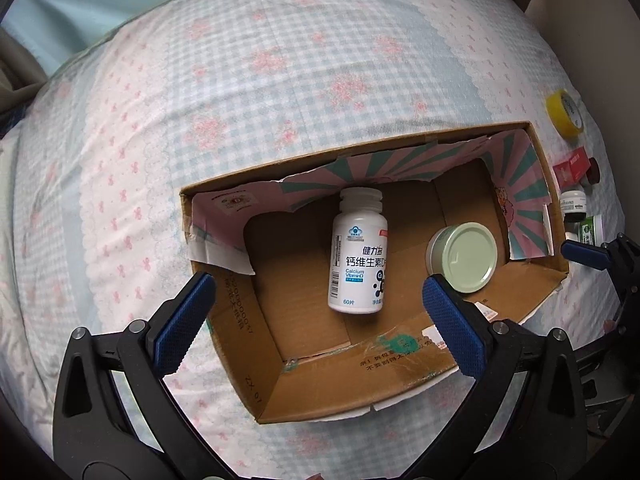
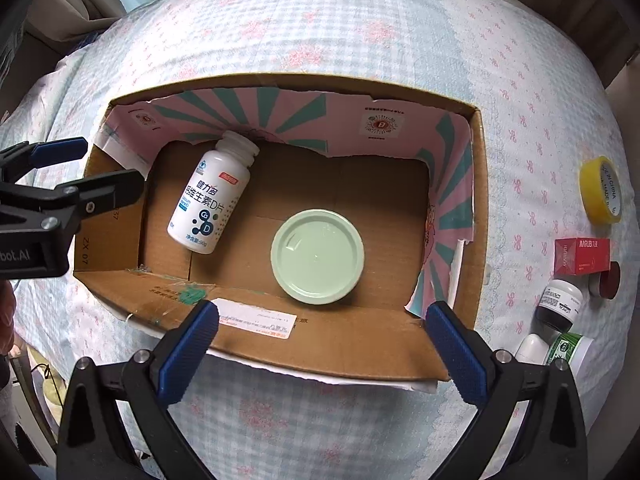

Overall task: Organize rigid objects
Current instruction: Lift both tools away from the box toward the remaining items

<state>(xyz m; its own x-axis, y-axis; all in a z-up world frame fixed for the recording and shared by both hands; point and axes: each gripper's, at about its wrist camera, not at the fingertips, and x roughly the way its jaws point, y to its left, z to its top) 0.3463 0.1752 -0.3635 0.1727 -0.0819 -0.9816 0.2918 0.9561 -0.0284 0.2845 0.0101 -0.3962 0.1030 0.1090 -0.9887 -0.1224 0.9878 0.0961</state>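
Note:
An open cardboard box [image 1: 320,392] [image 2: 320,340] lies on a bed. Inside lie a white vitamin bottle [image 1: 358,252] [image 2: 210,196] on its side and a tin with a pale green lid [image 1: 464,256] [image 2: 317,255]. My left gripper [image 1: 320,328] is open and empty above the box's near left part; it also shows at the left of the right wrist view [image 2: 92,168]. My right gripper [image 2: 320,348] is open and empty over the box's near wall; one of its fingers [image 1: 584,254] shows in the left wrist view.
To the right of the box on the patterned bedsheet [image 2: 320,32] lie a yellow tape roll [image 2: 600,190] [image 1: 565,113], a red carton [image 2: 582,256] [image 1: 572,168], a dark red jar [image 2: 608,279], a black-and-white jar [image 2: 558,304] and a green-labelled tube [image 2: 570,350].

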